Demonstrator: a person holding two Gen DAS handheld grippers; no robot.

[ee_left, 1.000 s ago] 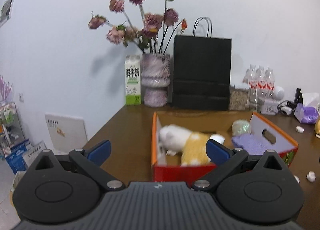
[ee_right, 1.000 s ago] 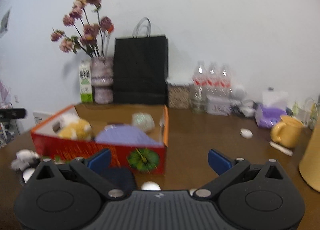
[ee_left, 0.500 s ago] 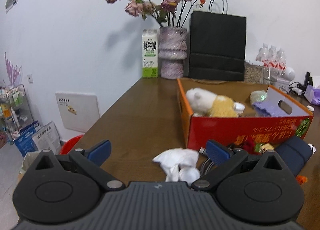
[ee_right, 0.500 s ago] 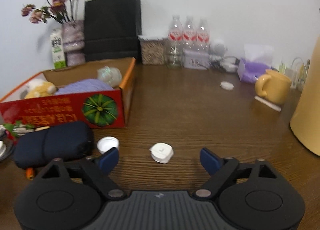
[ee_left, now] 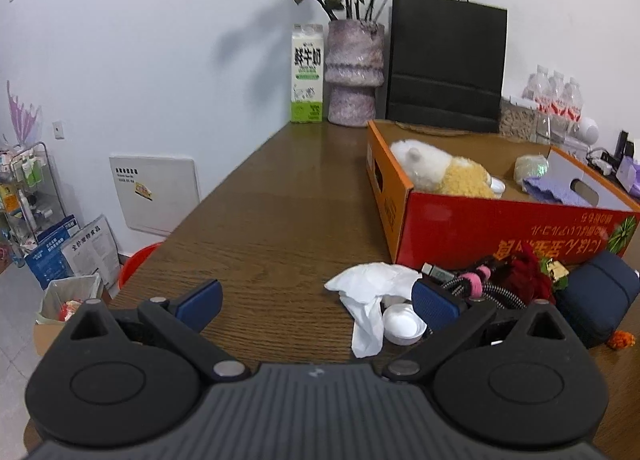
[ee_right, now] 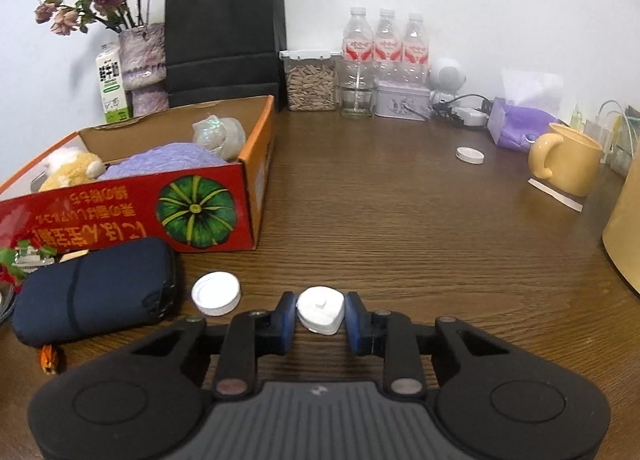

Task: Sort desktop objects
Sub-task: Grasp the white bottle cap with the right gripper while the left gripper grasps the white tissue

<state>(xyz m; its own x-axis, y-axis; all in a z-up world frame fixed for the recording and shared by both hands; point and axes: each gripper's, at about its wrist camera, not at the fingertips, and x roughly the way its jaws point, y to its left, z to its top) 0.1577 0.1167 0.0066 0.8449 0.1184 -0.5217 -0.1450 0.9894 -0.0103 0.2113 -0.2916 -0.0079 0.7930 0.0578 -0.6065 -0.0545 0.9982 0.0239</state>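
Observation:
My right gripper [ee_right: 320, 314] is shut on a small white plastic piece [ee_right: 320, 310] that rests on the table. A white round cap [ee_right: 216, 293] and a dark blue pouch [ee_right: 94, 292] lie to its left. The red and orange cardboard box [ee_right: 132, 207] holds a plush toy [ee_left: 440, 169], a purple cloth [ee_right: 164, 157] and a shiny ball [ee_right: 218, 133]. My left gripper [ee_left: 316, 300] is open and empty above the table. A crumpled white tissue [ee_left: 372, 288] and a white cap [ee_left: 402, 324] lie by its right finger [ee_left: 434, 302].
A cable, a red flower and the pouch [ee_left: 596, 296] lie in front of the box [ee_left: 480, 227]. A milk carton [ee_left: 307, 73], vase [ee_left: 354, 71] and black bag [ee_left: 446, 63] stand at the back. A yellow mug [ee_right: 566, 157], bottles [ee_right: 380, 43] and tissue pack [ee_right: 520, 127] are at the right.
My right gripper moved down and forward and closed on the white piece. My left gripper pulled back and lowered, so the tissue and cap came into view by its right finger.

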